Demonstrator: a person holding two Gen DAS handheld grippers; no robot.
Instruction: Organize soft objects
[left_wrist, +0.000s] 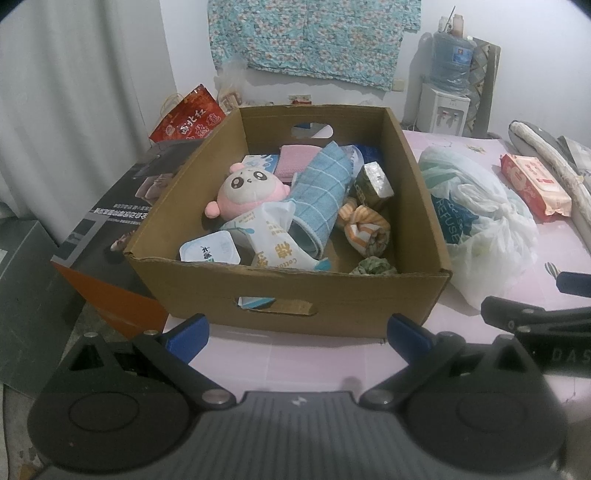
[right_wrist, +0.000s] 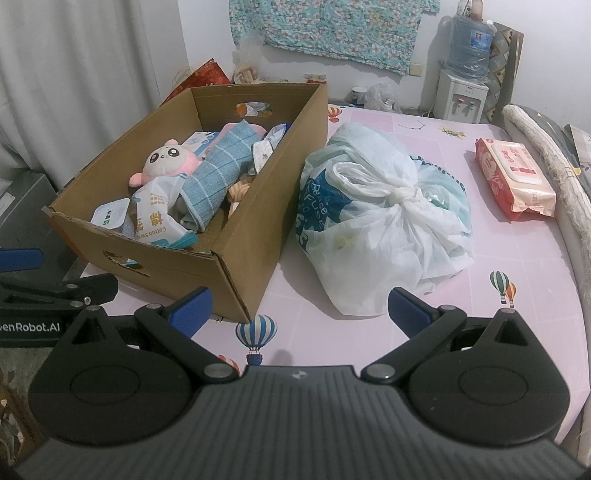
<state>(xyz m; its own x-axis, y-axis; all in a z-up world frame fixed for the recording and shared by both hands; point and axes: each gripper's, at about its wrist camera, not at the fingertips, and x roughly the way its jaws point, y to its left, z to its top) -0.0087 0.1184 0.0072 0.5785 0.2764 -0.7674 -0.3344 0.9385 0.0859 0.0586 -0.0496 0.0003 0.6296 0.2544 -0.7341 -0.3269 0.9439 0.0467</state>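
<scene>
Both claws, the left gripper (left_wrist: 297, 332) and right gripper (right_wrist: 300, 308), are spread wide and empty near the bed's front edge, where the knotted plastic bag (right_wrist: 380, 221) beside the full cardboard box (right_wrist: 236, 254) could be torn if pinched too thinly.

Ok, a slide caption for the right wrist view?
Open right gripper facing knotted plastic bag, beside cardboard box of soft items.
</scene>
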